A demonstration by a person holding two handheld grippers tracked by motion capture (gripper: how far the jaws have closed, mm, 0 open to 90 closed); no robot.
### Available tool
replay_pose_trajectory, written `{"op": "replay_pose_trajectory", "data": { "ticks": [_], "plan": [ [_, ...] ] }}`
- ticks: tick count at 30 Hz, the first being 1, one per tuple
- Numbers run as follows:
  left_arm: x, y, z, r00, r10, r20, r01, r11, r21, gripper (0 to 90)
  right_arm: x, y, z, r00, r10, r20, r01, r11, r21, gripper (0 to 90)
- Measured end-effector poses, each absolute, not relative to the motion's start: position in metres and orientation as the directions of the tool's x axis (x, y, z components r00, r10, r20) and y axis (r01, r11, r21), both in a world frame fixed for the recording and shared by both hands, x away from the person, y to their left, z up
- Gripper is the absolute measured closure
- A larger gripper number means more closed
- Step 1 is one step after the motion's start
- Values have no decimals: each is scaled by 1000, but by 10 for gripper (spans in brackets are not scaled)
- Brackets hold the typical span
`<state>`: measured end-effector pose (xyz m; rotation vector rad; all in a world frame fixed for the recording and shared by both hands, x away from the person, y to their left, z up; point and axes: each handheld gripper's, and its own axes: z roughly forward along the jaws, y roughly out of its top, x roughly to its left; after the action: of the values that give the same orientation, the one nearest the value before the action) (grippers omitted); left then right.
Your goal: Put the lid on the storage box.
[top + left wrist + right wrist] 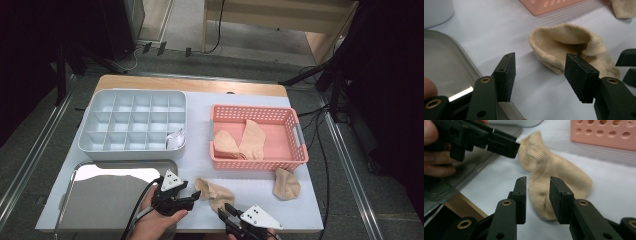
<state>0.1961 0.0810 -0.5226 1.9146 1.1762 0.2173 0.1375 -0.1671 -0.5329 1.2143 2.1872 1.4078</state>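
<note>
Sock (216, 193), beige ribbed knit, lies loose on the white bench (300, 205) at the near edge, between two hand-held grippers. Left hand-held gripper (196, 196) gapes wide at its cuff; right hand-held gripper (223, 212) stands narrowly parted at its toe, touching nothing. Beside: steel tray (100, 200). Beyond: a second sock (286, 184), then two more in a pink perforated basket (300, 135), and a grey divided organiser (95, 120).

No text, label, brand, number or sign can be read in any of the views.
</note>
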Motion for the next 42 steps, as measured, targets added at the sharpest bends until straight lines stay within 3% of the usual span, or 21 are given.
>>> {"op": "replay_pose_trajectory", "data": {
  "ticks": [8, 14, 19, 23, 31, 35, 42],
  "plan": [
    [198, 77, -523, 565, 769, -298, 654, -197, 731, 570, 136, -154, -543, -634, 764, 120, 476, 264, 839, 666],
    [200, 74, -524, 572, 765, -294, 657, -213, 723, 692, 133, -146, -546, -617, 787, -19, 410, 342, 845, 866],
    [202, 75, -524, 584, 754, -301, 656, -221, 722, 835, 134, -153, -542, -600, 798, 47, 445, 285, 849, 887],
    [201, 78, -522, 599, 742, -301, 648, -228, 727, 874, 131, -167, -529, -583, 802, 127, 441, 181, 879, 888],
    [196, 86, -512, 639, 695, -329, 644, -251, 722, 885, 121, -202, -500, -530, 781, 331, 449, -72, 891, 887],
    [193, 87, -508, 662, 666, -343, 647, -277, 710, 888, 120, -214, -495, -474, 802, 363, 456, -129, 881, 887],
    [196, 81, -514, 673, 658, -338, 657, -323, 681, 880, 138, -226, -508, -346, 831, 436, 550, -197, 812, 886]
  ]
}}
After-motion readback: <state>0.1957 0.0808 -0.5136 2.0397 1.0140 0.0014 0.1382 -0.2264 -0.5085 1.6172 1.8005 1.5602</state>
